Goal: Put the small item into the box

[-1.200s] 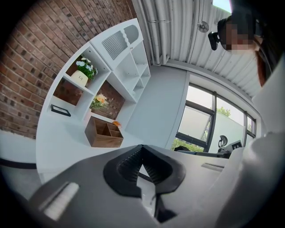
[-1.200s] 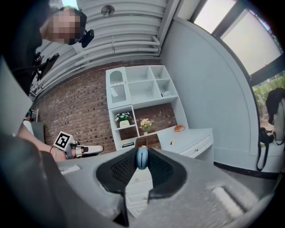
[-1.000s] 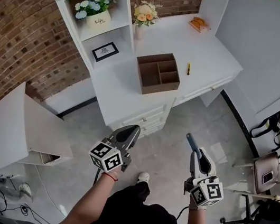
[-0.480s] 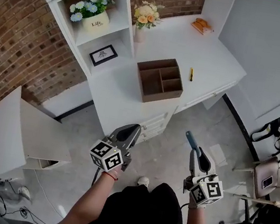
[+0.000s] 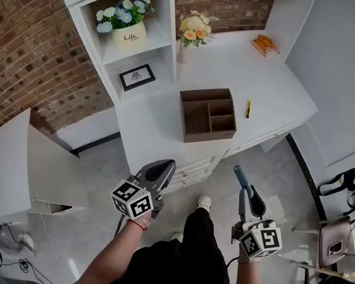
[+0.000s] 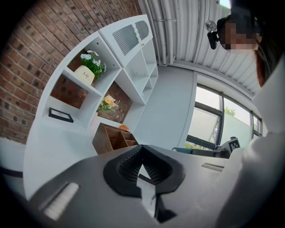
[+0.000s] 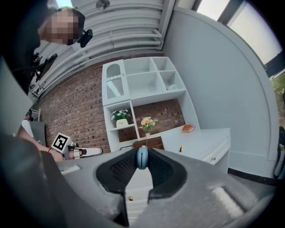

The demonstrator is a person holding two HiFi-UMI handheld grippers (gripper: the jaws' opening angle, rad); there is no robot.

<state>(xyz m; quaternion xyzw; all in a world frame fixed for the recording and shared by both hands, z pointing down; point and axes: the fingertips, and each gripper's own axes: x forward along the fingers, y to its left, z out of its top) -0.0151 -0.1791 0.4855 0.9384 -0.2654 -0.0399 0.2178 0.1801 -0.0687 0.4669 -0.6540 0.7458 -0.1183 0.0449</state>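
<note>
**Desk:** Who is holding what in this frame?

**Photographer:** A person stands on the grey floor (image 5: 109,180) in front of a white desk (image 5: 155,134), with a gripper in each hand. The right gripper (image 5: 247,196) is clamped on a small blue item (image 7: 141,158), which is pinched upright at the tips of its jaws. In the head view the blue end pokes out past the jaw tips. The left gripper (image 5: 165,168) has its jaws pressed together with nothing between them.

**Desk:** And the box?

**Photographer:** A brown wooden box (image 5: 207,135) sits on the desk near its front edge. It has one long compartment and smaller ones beside it, and all of them look empty. Both grippers hang over the floor, well apart from the box, with the drawer fronts between them and it.

**Desk:** Anything else on the desk?

**Photographer:** A small yellow thing (image 5: 248,109) lies just beside the box on its right, not touching it. A vase of pale flowers (image 5: 195,31) stands at the back against the brick wall (image 5: 25,43), and an orange object (image 5: 265,44) lies in the far corner. On the shelves to the left there is a white pot of blue and white flowers (image 5: 129,27), with a framed picture (image 5: 137,77) on the shelf below.
</note>
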